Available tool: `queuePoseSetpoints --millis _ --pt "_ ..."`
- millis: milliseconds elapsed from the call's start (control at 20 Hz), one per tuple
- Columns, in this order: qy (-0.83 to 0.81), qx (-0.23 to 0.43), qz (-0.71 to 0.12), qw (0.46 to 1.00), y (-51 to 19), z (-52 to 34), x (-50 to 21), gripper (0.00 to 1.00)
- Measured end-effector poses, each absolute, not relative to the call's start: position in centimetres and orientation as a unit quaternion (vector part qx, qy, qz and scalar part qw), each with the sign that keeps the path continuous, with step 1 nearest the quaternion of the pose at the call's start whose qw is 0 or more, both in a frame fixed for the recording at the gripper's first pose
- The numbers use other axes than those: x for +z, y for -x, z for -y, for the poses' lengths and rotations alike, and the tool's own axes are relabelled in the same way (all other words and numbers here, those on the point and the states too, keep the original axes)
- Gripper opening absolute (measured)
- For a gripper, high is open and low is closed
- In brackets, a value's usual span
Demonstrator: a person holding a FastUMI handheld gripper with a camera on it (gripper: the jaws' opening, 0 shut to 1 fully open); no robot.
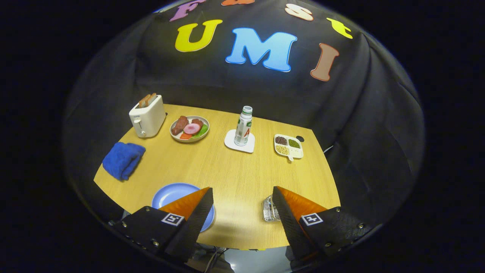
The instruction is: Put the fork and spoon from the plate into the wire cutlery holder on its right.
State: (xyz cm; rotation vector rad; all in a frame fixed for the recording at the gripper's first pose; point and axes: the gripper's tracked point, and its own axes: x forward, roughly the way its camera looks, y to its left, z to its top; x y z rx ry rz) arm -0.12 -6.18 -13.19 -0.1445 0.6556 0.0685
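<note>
Two fingers [189,204] of the gripper [242,189] stand wide apart with nothing between them but bare table [235,170]. They hang above the table's near edge at 6 o'clock.

The blue plate [170,193] lies at 7 o'clock on the table, its near right part covered by the left finger. The part in sight is plain, smooth blue with nothing on it. The wire holder [268,208] stands at 5 o'clock, to the right of the plate and well apart from it. It is half hidden behind the right finger, and only a small pale, glinting patch of it can be made out. I cannot tell what is inside it.

Where the fork and spoon lie is not settled. They could be on the covered part of the plate, still to be picked up, or already in the holder with the gripper drawn back. The scene fits both, so I judge no step. Any next move first needs a clearer look at the plate and the holder.

Farther off, a toaster [147,115] stands at 10 o'clock with a folded blue cloth [123,159] at 9. A dish of food [174,137] sits at 11, a bottle [243,126] on a white coaster [232,143] at 12, and a divided snack tray [299,153] at 2.
</note>
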Motion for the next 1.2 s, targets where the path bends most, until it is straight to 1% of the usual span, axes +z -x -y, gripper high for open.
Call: queuePoseSetpoints --millis 250,400,550,700,950,1200 --pt "0.033 0.041 -0.200 0.978 -2.0 3.5 -9.9 0.96" --pt "0.068 0.046 -0.160 0.984 -2.4 2.7 -8.2 0.96" --pt "0.096 0.060 -0.083 0.990 -3.5 0.7 -5.0 0.96" --pt "0.104 0.064 -0.032 0.992 -3.3 -0.6 -3.0 0.96" --pt "0.114 0.040 -0.013 0.993 -2.1 -0.6 -1.4 0.96" --pt "0.075 0.024 -0.004 0.997 -1.2 -1.4 -1.6 0.96"
